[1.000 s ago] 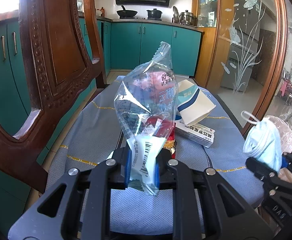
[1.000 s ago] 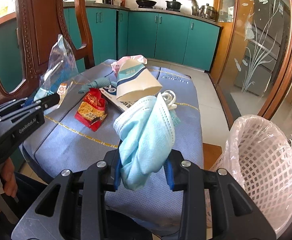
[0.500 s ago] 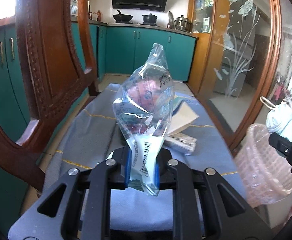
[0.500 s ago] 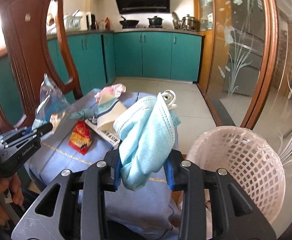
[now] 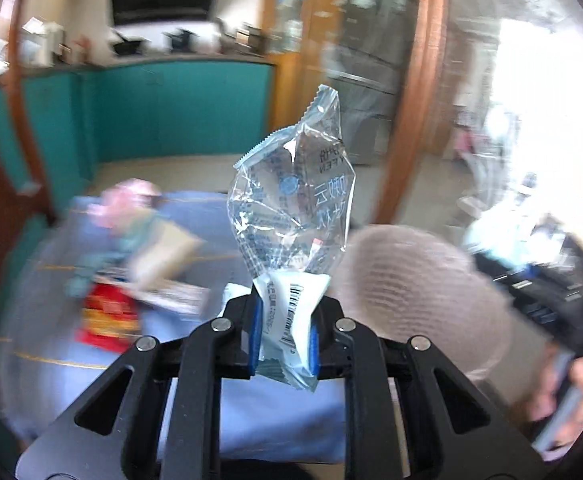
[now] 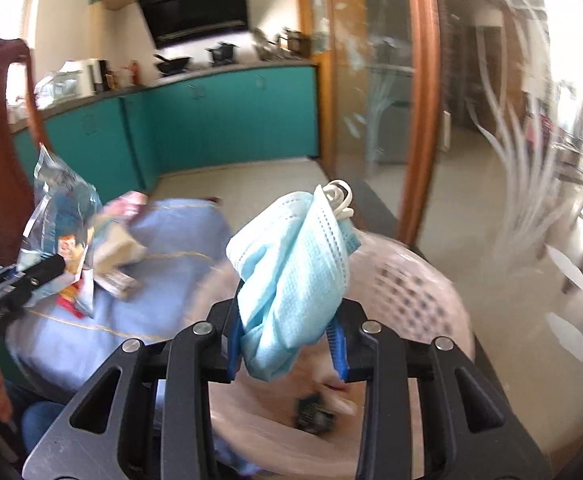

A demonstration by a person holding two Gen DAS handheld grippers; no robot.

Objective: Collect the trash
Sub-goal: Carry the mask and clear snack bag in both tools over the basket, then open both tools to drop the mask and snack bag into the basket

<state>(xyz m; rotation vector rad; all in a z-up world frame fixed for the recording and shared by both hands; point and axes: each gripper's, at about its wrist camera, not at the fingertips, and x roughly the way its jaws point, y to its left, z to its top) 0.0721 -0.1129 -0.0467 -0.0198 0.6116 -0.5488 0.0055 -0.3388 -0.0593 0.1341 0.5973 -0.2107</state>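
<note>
Blue mask (image 6: 291,276) over blurred, likely basket (image 6: 419,292)

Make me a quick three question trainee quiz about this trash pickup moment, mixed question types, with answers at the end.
1. True or false: the left gripper is shut on a crumpled clear plastic wrapper.
2. What does the right gripper hold?
A. a red snack packet
B. a folded light blue face mask
C. a paper cup
3. Fill in: right behind the right gripper is a pink mesh ____.

Key
1. True; the barcoded end is pinched between the blue pads.
2. B, the folded light blue face mask.
3. Basket; the pink mesh basket already holds a small dark item.
</note>
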